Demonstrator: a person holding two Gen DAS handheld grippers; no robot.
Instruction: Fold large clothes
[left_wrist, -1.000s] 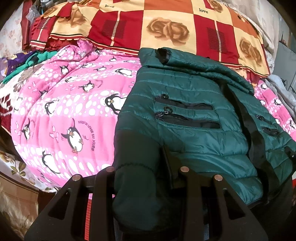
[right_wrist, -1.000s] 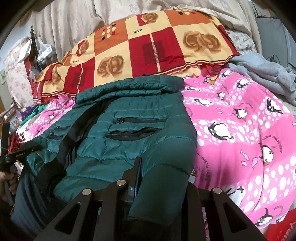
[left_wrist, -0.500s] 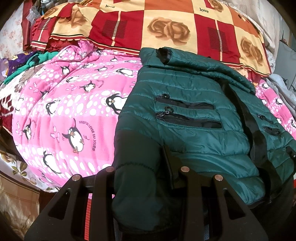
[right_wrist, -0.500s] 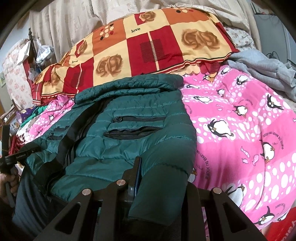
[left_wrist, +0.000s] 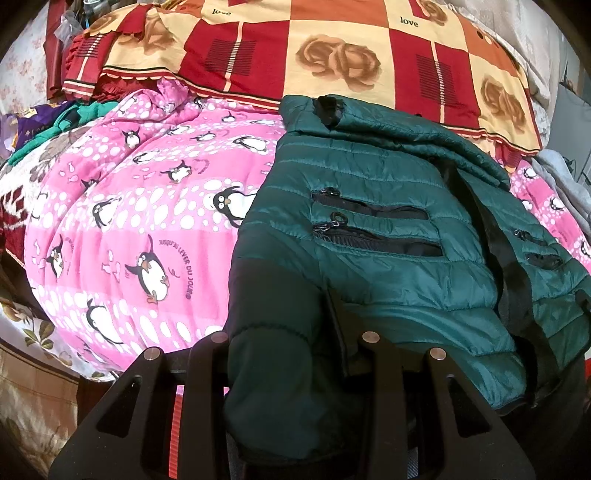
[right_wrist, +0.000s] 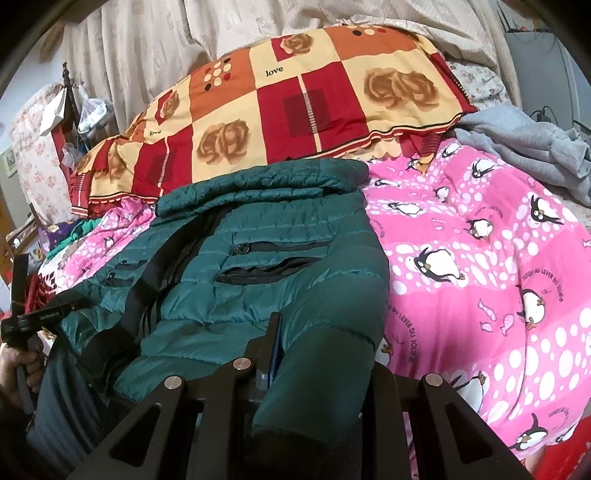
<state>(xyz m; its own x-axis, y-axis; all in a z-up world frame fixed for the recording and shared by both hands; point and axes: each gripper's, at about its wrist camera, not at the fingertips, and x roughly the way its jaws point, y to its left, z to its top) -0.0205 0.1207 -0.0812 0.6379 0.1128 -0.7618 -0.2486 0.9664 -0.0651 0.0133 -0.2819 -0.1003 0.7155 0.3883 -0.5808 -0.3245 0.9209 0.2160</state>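
**Left wrist and right wrist views: jacket gripped at both sleeves**

Left wrist view: the left gripper (left_wrist: 295, 369) has its jaws clenched on a dark green sleeve of the jacket (left_wrist: 388, 229). The sleeve fills the gap between the jaws and hangs down toward the camera. The jacket lies front up on the bed, spread over a pink quilt (left_wrist: 140, 221) printed with penguins. Its collar points toward a red and cream pillow (left_wrist: 314, 55) marked "love", and the collar's edge touches the pillow's fringe. Two zip pockets show on the near chest panel, one above the other; the lower zip stands partly open.

Right wrist view: the right gripper (right_wrist: 306, 373) has its jaws clenched on the other sleeve, which bunches between them and drops below the frame. The contact on the far side of the sleeve is hidden, so the grip appears firm but only one jaw edge is seen. The jacket's open front runs down the left of this view. A grey garment (right_wrist: 528, 147) lies on the quilt beyond the jacket, well apart from it. At the far left edge a hand (right_wrist: 22, 365) holds the handle of the left gripper.
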